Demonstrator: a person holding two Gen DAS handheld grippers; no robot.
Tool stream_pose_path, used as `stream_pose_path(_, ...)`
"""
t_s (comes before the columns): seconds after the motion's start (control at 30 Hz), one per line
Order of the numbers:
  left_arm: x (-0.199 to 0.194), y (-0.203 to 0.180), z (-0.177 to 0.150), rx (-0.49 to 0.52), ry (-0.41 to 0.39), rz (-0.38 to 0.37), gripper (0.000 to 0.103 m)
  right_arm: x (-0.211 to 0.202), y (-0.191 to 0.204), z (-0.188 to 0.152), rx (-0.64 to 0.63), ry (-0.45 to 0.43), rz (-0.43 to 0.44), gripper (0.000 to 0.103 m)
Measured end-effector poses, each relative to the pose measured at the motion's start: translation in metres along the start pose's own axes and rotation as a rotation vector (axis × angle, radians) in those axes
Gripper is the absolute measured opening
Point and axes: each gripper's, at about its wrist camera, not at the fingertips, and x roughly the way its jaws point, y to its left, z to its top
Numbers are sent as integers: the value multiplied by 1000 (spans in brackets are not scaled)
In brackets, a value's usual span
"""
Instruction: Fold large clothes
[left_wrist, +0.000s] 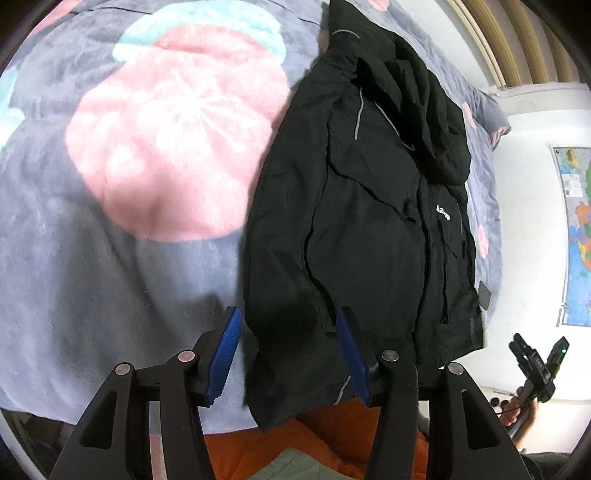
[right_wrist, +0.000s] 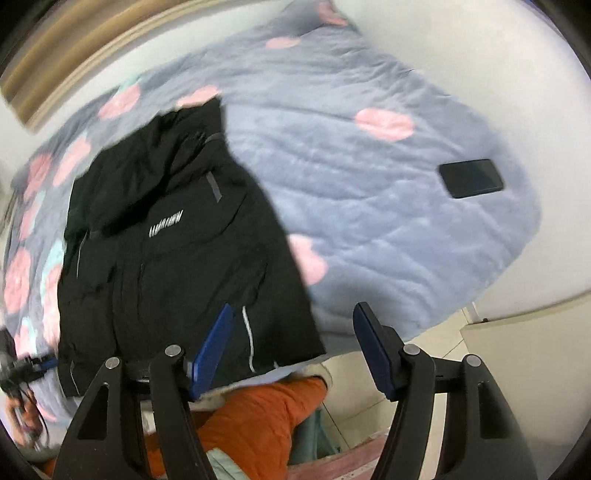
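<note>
A black hooded jacket (left_wrist: 369, 229) lies lengthwise on the bed, hood at the far end, white logo on the chest, hem at the near edge. My left gripper (left_wrist: 290, 350) is open above the hem's near left corner. The fabric lies between and under its blue pads (left_wrist: 231, 350), which do not press on it. In the right wrist view the jacket (right_wrist: 177, 258) lies to the left. My right gripper (right_wrist: 295, 347) is open over the bed's edge beside the hem's right corner, with nothing between its fingers. Each gripper also shows in the other's view: right gripper (left_wrist: 535, 365), left gripper (right_wrist: 22, 365).
A grey fleece blanket (left_wrist: 110, 277) with pink flowers covers the bed. A black phone (right_wrist: 471, 178) lies on it to the right of the jacket. The person's orange garment (right_wrist: 255, 417) fills the near bottom. A map (left_wrist: 576, 236) hangs on the white wall; pale floor tiles (right_wrist: 354, 387) show below.
</note>
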Motion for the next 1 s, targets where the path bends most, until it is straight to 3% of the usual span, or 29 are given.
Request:
stream_pose_path(0.1,5,-7,1,20,12,-14,55,9,-10,10,66,-2,61,85)
stream_pose_path(0.2,16,-17,2,53,36,4,57,62,3,11,39,95,166,85)
stream_pose_path(0.37,25,-8,1,30,77,5,59,141,18,-3,-42,227,141,85)
stream_pose_path(0.5,23,5,-7,-22,88,-49,61,170,6,-6,2,303,171,85)
stream_pose_path(0.57,28,13,-10,-66,98,-81,70,180,1,-6,34,348,204,85)
stream_pose_path(0.67,44,18,-12,-122,105,-159,69,176,7,-4,24,353,237,86)
stream_pose_path(0.73,51,11,-14,-95,93,-161,65,165,19,-4,-22,321,247,62)
stream_pose_path(0.77,52,3,-14,-66,80,-130,41,159,25,-4,-52,312,237,35)
stream_pose_path(0.8,52,-5,-13,-35,79,-118,26,154,29,-3,-66,300,244,27)
stream_pose_path(0.83,49,-13,-13,-8,68,-130,16,147,32,-1,-73,278,249,25)
stream_pose_path(1.0,2,-53,-15,128,-41,-200,14,97,54,3,-199,157,162,21)
